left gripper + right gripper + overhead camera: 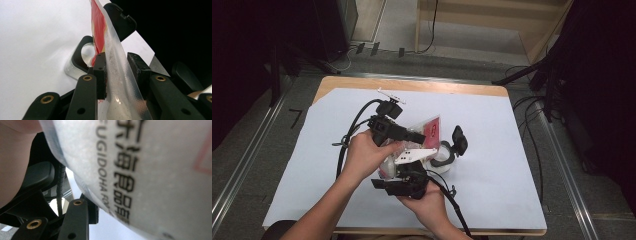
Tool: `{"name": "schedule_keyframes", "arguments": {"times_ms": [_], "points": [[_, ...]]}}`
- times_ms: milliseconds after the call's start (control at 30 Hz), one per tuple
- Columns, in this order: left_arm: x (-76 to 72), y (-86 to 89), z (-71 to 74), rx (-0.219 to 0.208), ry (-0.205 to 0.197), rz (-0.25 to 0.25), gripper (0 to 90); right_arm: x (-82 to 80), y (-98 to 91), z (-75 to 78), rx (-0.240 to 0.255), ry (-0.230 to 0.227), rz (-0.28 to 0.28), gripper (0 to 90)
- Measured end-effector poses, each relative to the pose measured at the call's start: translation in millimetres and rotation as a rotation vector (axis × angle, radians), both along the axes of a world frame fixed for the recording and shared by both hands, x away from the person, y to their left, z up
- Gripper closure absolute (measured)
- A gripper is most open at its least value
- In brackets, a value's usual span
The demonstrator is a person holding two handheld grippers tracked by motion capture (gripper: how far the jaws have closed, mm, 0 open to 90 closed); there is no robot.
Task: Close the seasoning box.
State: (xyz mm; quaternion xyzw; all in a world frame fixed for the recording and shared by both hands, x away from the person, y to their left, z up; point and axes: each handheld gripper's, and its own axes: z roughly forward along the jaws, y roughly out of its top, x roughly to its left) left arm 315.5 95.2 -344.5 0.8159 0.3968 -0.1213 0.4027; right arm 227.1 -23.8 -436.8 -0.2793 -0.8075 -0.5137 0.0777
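A clear plastic bag [431, 131] of white grains, with a red label and black print, is held up between both grippers over the table's middle. My left gripper [416, 136] points right and is shut on the bag's clear sealed edge [117, 67], which runs between its two pads. My right gripper [407, 172] comes from below, and the grain-filled body of the bag [155, 175] lies against its one visible finger [78, 218]; the other jaw is hidden behind the bag. Just right of the bag stands a glass container [441, 162] with a black rim and an open black flip lid [459, 140].
White paper [492, 165] covers the wooden table [412, 84]. Cables [349, 132] trail from both grippers across the paper's left and front. Dark stands [532, 70] and floor cables surround the table.
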Motion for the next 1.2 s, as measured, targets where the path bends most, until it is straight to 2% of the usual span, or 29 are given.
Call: {"name": "schedule_keyframes", "arguments": {"times_ms": [400,633,767,833,1200], "points": [[6.3,1.1,-1.5,-0.021,0.032,-0.007,69.1,2.1,-1.1,2.6,-0.001,0.018,0.004,62.9],[6.1,-0.5,-0.5,-0.021,0.030,-0.006,69.3,2.2,-1.1,3.2,0.000,0.020,0.000,62.8],[7.1,-0.2,-0.5,-0.023,0.031,-0.001,69.3,0.7,0.1,3.4,-0.005,-0.004,0.007,58.8],[6.9,-0.4,-0.2,-0.020,0.032,-0.001,69.3,-0.4,0.8,3.4,-0.028,-0.039,-0.002,63.1],[4.3,-4.4,2.7,-0.008,0.017,-0.003,67.9,-0.3,-0.8,3.5,-0.019,-0.038,-0.013,63.4]]}}
